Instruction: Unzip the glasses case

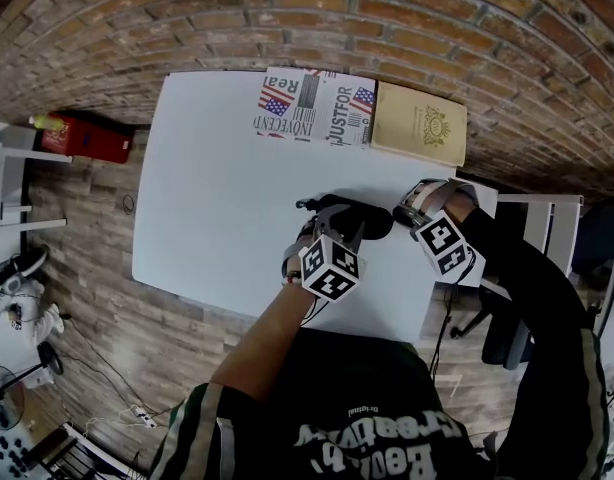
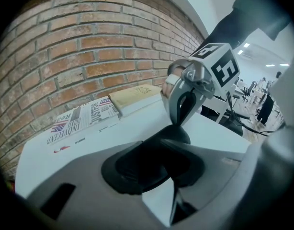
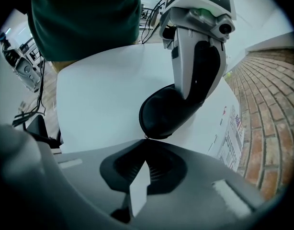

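Observation:
A black glasses case (image 1: 373, 223) lies on the white table (image 1: 217, 198) near its front right corner. My left gripper (image 1: 339, 226) straddles the case from the near side and its jaws clamp it across its width. In the left gripper view the case (image 2: 180, 134) fills the space between the jaws. My right gripper (image 1: 399, 214) points steeply down at the case's right end. In the right gripper view its jaws meet at a small zipper pull (image 3: 146, 138) on the rim of the case (image 3: 161, 114), with the left gripper (image 3: 190, 97) beyond it.
A newspaper (image 1: 317, 106) and a tan book (image 1: 419, 121) lie along the table's far edge by the brick wall. The table's right edge is close to my right gripper. A white chair (image 1: 547, 218) stands to the right, and a red object (image 1: 82, 138) sits on the floor at the left.

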{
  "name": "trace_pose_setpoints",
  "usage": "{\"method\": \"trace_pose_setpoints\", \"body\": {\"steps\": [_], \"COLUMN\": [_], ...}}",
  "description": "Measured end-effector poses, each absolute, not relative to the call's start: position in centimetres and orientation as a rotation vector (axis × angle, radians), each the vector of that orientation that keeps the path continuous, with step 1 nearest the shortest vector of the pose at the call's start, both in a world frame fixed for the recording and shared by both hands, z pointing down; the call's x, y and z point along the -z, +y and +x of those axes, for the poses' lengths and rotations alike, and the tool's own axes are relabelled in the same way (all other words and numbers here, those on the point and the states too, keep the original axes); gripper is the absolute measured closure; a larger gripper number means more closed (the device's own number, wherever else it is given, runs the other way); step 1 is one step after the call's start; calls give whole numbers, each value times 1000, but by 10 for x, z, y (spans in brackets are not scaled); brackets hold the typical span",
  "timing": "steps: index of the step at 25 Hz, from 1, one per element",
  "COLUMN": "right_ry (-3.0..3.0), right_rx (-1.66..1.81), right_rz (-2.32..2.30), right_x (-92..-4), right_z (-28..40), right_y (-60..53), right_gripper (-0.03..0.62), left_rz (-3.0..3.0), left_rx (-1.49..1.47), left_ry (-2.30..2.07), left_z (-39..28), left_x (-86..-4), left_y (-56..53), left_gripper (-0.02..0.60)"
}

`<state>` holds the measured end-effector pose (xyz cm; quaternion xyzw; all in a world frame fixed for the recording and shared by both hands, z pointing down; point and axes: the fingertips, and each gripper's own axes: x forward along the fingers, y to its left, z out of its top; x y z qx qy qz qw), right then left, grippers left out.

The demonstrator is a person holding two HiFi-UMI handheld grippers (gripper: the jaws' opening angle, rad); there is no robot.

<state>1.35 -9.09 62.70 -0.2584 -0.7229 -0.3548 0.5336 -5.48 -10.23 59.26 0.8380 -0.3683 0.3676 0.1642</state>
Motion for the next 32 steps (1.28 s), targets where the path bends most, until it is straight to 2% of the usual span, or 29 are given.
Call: {"method": "trace_pose_setpoints", "body": {"steps": [10, 32], "right_ry": [-1859, -1962], "right_rx": [562, 305], "right_rz": [-318, -76], "right_x": [-631, -633], "right_z": [18, 11], "right_y": [-83, -56], "right_gripper": [582, 582], "left_rz": [2389, 2380], "left_rx": [-1053, -1037], "left_ry": [-1065, -1090], "left_z": [-54, -54], "left_x": [-594, -594], "left_y": [-102, -101], "left_gripper": [463, 465]}}
